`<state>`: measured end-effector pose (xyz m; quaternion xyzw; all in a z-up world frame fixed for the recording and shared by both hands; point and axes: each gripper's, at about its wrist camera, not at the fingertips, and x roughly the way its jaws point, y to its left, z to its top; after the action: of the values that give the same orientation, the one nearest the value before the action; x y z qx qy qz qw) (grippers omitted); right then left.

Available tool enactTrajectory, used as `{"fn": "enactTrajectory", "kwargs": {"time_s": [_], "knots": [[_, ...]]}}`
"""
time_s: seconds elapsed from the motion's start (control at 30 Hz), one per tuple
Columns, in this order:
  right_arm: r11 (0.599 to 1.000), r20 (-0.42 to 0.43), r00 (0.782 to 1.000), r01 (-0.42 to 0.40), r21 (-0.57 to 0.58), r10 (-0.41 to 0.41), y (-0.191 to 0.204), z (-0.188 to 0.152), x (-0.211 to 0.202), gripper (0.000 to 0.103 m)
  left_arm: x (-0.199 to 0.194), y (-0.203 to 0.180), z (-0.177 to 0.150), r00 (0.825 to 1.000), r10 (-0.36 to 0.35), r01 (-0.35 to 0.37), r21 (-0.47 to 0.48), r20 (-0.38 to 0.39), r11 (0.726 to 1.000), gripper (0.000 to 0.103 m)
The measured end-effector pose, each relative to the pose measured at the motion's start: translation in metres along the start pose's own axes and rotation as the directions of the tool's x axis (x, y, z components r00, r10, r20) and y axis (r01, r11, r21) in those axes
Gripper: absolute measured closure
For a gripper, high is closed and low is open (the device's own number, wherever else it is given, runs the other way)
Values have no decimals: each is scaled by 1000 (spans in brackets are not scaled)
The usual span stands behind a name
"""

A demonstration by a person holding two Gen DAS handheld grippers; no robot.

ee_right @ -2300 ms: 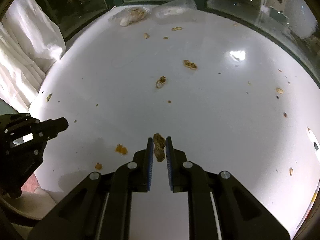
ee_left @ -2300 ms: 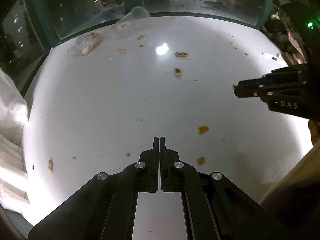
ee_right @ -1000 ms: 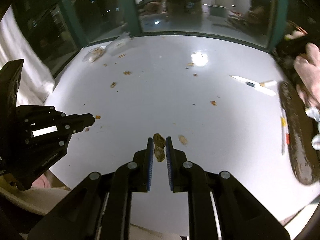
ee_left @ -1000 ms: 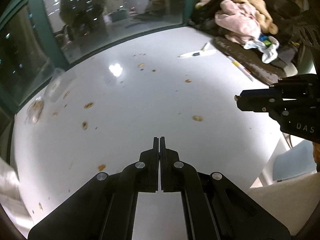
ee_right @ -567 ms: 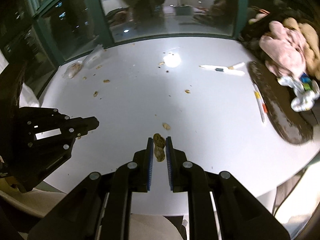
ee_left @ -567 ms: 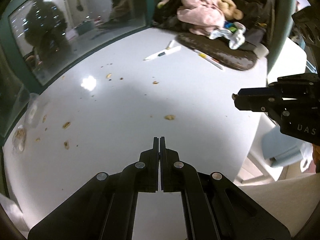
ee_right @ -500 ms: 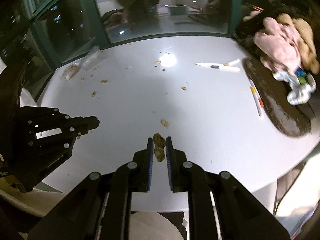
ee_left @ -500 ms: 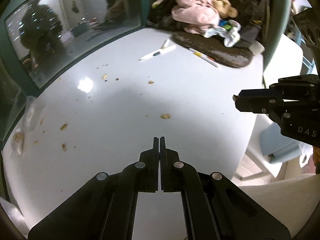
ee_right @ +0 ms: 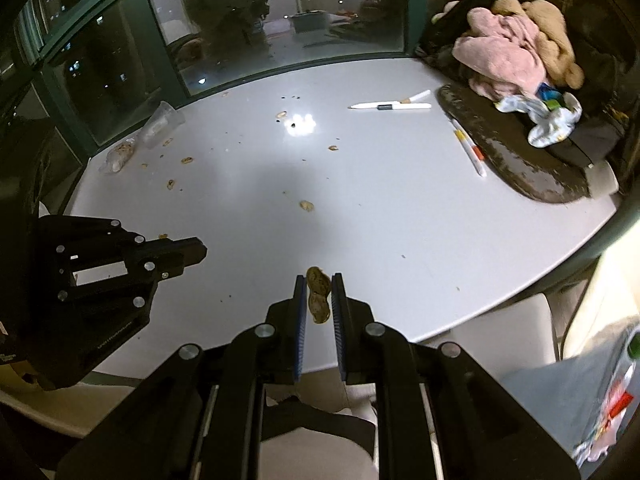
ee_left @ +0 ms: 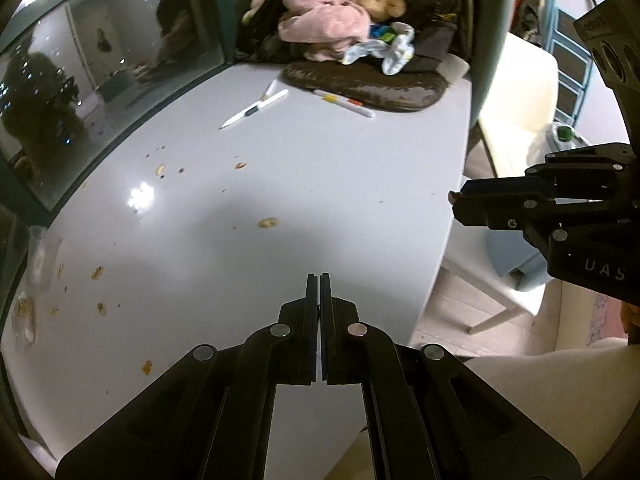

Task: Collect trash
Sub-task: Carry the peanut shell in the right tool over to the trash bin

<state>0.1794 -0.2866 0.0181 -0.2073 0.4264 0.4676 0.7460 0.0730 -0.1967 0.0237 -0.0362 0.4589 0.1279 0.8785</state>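
My right gripper (ee_right: 319, 280) is shut on a brown peanut shell (ee_right: 317, 295), held above the near edge of the white table (ee_right: 380, 208). In the left wrist view that same gripper (ee_left: 454, 199) hangs at the right, past the table's edge. My left gripper (ee_left: 319, 280) is shut with nothing between its fingers, above the table's near part; it appears at the left in the right wrist view (ee_right: 202, 251). Peanut shells lie scattered on the table: one near the middle (ee_right: 307, 205), others toward the far left (ee_right: 187, 160). A clear plastic cup (ee_right: 160, 124) and a crumpled bag (ee_right: 119, 155) lie at the far left edge.
Pens (ee_right: 390, 106) and a marker (ee_right: 470, 148) lie at the table's far right beside a dark brown mat (ee_right: 516, 160) piled with pink and tan cloth (ee_right: 508, 56). Dark windows run along the far side. A cream chair (ee_left: 516, 128) stands past the table's right edge.
Both grippers have swung rightward along the table, so the pens, mat and chair have come into view. The right gripper still holds the peanut shell; the left stays shut.
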Motion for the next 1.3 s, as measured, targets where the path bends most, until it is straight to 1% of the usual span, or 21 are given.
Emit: {"fn": "enactTrajectory", "kwargs": {"time_s": [0.17,0.33,0.5,0.7,0.83,1.03,1.13,1.2,1.23,1.3], "knots": [[1000,27,999,22,1,-22,-16,-10,-17,89,-3,-26,14,1000,-9,8,25,29,1000,103],[999,28,999,40,12,-40,-44,-23,-39,89,-1,-59,27,999,-29,28,35,35,999,103],[997,34,997,65,49,-67,-74,-32,-56,89,3,-102,41,997,-71,67,90,42,994,103],[990,51,993,102,102,-108,-110,-46,-78,89,8,-150,64,989,-134,121,182,58,976,103],[979,68,986,140,149,-152,-134,-56,-93,89,14,-176,78,983,-176,156,238,61,959,103],[948,75,971,202,247,-226,-168,-69,-110,89,26,-212,98,969,-244,215,326,50,921,103],[925,75,962,230,301,-263,-184,-77,-119,89,30,-232,108,959,-279,243,377,42,894,103],[914,75,957,242,326,-280,-192,-81,-123,89,32,-248,115,952,-304,262,417,37,870,103],[902,77,952,254,348,-297,-199,-84,-128,89,32,-251,116,950,-311,266,427,37,864,103],[891,78,947,264,368,-313,-206,-87,-132,89,34,-263,121,943,-332,282,455,32,845,103]]}}
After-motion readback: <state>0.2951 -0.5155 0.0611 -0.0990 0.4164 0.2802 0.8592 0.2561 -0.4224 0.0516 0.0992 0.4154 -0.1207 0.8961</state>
